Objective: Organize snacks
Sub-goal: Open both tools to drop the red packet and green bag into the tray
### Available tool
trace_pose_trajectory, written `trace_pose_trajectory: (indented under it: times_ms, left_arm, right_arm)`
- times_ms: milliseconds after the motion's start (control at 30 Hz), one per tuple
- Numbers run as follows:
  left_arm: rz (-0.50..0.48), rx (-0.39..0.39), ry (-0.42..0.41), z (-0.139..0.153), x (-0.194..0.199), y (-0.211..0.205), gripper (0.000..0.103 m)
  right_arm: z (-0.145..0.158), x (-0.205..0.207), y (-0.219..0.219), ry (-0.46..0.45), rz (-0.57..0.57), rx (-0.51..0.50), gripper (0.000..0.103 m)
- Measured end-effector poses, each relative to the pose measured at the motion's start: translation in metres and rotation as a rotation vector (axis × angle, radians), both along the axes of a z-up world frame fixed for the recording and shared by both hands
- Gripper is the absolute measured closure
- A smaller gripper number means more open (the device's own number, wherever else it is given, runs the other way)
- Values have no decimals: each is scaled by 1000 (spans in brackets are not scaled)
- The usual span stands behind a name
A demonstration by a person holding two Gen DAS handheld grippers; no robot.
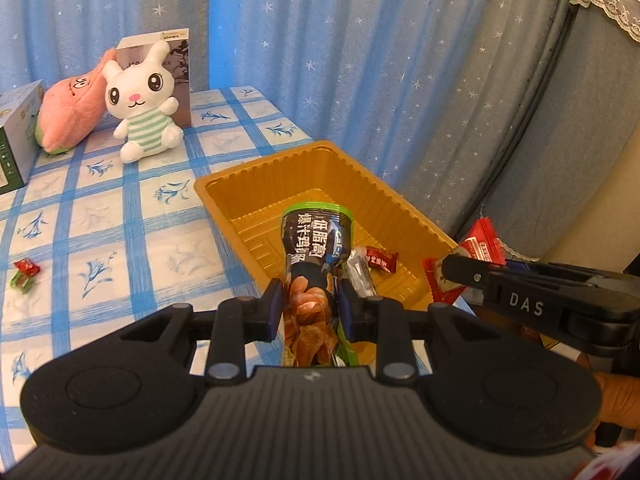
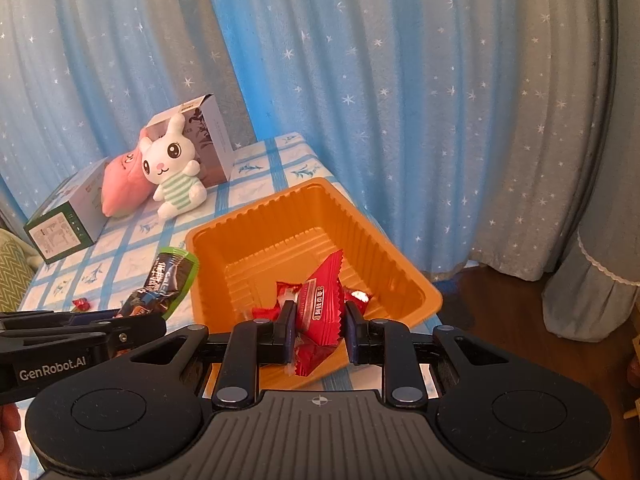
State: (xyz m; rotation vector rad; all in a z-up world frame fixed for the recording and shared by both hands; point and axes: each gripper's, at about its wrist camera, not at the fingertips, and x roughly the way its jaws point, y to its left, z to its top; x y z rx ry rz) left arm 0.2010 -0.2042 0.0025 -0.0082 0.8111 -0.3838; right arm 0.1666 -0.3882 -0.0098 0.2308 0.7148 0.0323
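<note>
My left gripper (image 1: 310, 304) is shut on a black-and-green snack pack (image 1: 316, 240), held over the near end of the orange plastic tray (image 1: 320, 156). A small dark red candy (image 1: 380, 260) and a clear wrapper (image 1: 360, 276) lie in the tray. My right gripper (image 2: 320, 328) is shut on a red zigzag-edged packet (image 2: 320, 300) above the tray's (image 2: 280, 208) near rim. Red-and-white candies (image 2: 288, 292) lie inside, behind the packet. Each gripper shows in the other's view: the right gripper (image 1: 452, 272) with its red packet (image 1: 480, 248), the left gripper (image 2: 140, 320) with its black pack (image 2: 168, 280).
A loose red-and-green candy (image 1: 25, 274) lies on the blue checked tablecloth (image 1: 120, 220) at the left. A white plush rabbit (image 1: 140, 100), a pink plush (image 1: 68, 112) and cardboard boxes (image 1: 16, 136) stand at the back. Star-print curtains (image 2: 400, 100) hang behind; the table ends just right of the tray.
</note>
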Motion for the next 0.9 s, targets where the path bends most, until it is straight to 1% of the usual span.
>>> trace_pose_trajectory:
  times_ms: [433,700,900]
  left_arm:
    - [11,-12,29,-17,43,-17,77]
    - [22,-22,52,-28,56,-22,77]
    - [16,-37,47,-36,63,-26,76]
  right_arm:
    - [-14,34,-13,16,3,8,78]
    - [-18,40,-15,20,-1,9,78]
    - [-20,42,-17,23,-2,9,78]
